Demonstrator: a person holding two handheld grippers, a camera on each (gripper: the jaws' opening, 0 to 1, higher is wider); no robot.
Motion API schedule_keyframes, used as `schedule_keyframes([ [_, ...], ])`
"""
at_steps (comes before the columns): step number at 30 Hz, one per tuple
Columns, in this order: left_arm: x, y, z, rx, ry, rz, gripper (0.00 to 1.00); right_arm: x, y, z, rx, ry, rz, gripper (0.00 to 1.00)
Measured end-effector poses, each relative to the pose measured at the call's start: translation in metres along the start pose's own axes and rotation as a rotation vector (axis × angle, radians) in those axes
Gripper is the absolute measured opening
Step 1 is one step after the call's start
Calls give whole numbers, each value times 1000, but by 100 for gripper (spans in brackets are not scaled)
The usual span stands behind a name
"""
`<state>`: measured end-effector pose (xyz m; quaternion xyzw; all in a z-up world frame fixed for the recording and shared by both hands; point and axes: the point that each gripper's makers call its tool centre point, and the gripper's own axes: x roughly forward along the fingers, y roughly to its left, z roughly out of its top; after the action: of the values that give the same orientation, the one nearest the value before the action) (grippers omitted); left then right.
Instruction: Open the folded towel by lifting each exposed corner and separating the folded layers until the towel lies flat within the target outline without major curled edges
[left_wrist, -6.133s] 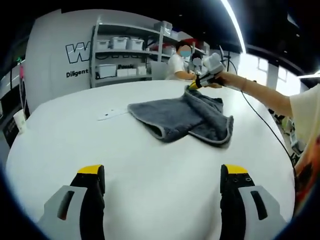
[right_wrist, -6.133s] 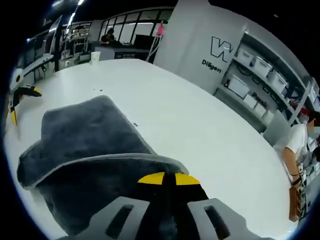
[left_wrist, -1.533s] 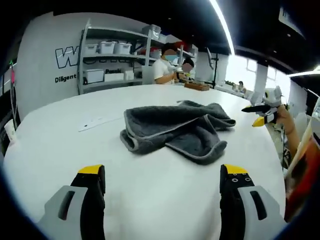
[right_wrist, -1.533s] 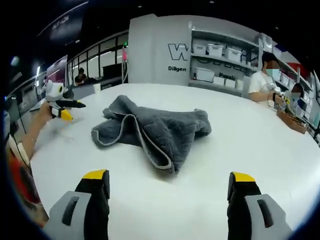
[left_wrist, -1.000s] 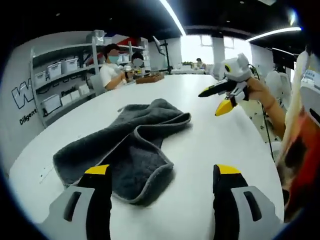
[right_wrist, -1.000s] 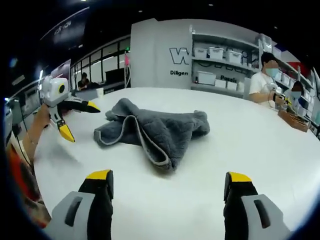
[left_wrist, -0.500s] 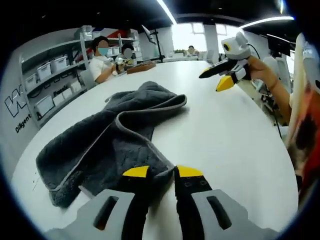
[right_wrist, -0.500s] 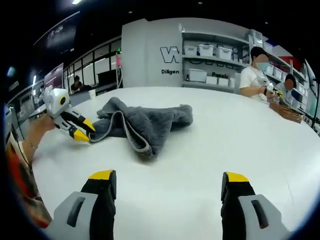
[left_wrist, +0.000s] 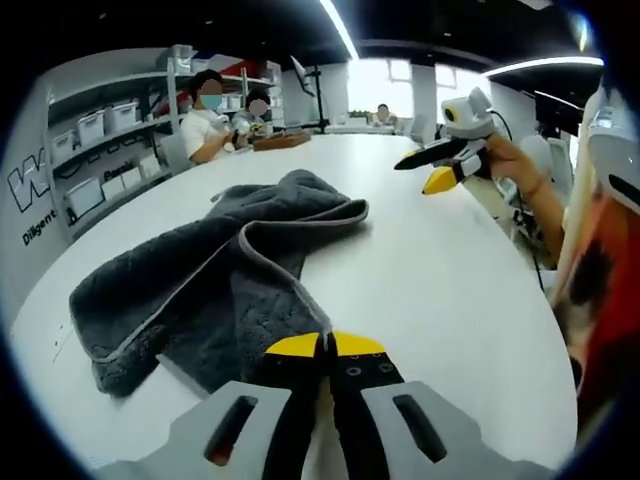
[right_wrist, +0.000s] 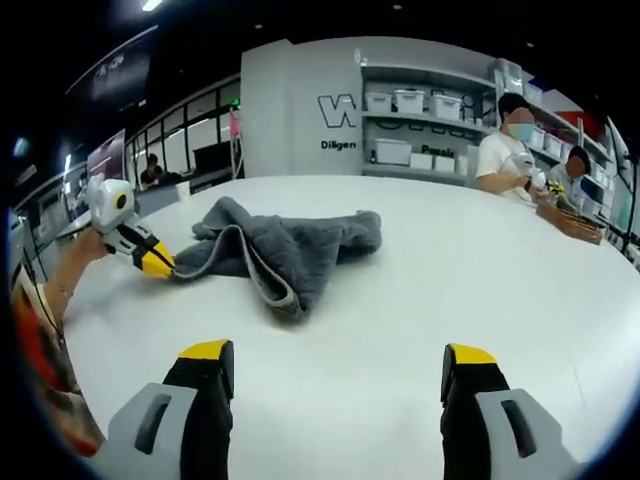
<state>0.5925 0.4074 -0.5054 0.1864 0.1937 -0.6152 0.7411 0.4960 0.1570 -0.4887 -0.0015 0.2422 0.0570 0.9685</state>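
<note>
The left gripper (left_wrist: 325, 345) pinches the grey towel's (left_wrist: 225, 275) near corner; the right gripper (right_wrist: 335, 362) hangs wide, holding nothing. Next, I judge: lift and peel that layer outward.

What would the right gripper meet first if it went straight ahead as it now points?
Probably bare table; the right gripper points just right of the towel, though depth is unclear.

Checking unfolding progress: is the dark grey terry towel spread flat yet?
No, the dark grey terry towel lies bunched, layers overlapping.
</note>
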Motion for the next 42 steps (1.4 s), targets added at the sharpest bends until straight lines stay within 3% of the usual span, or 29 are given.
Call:
schedule_keyframes([
  [5, -14, 1, -2, -55, -29, -7, 1, -1, 4, 3, -11, 5, 2, 85],
  [11, -33, 2, -15, -71, -13, 16, 1, -5, 8, 7, -22, 1, 1, 85],
  [24, -59, -15, -41, -95, 29, 2, 1, -10, 20, 5, -44, 23, 2, 85],
  [36, -85, -3, -61, -135, 48, 66, 1, -9, 28, 7, -60, 32, 13, 85],
  [38, -104, 5, -73, -170, 48, 118, 1, -8, 31, 8, -65, 33, 19, 85],
  [42, -119, 12, -83, -196, 44, 163, 1, -5, 37, 10, -76, 36, 32, 85],
])
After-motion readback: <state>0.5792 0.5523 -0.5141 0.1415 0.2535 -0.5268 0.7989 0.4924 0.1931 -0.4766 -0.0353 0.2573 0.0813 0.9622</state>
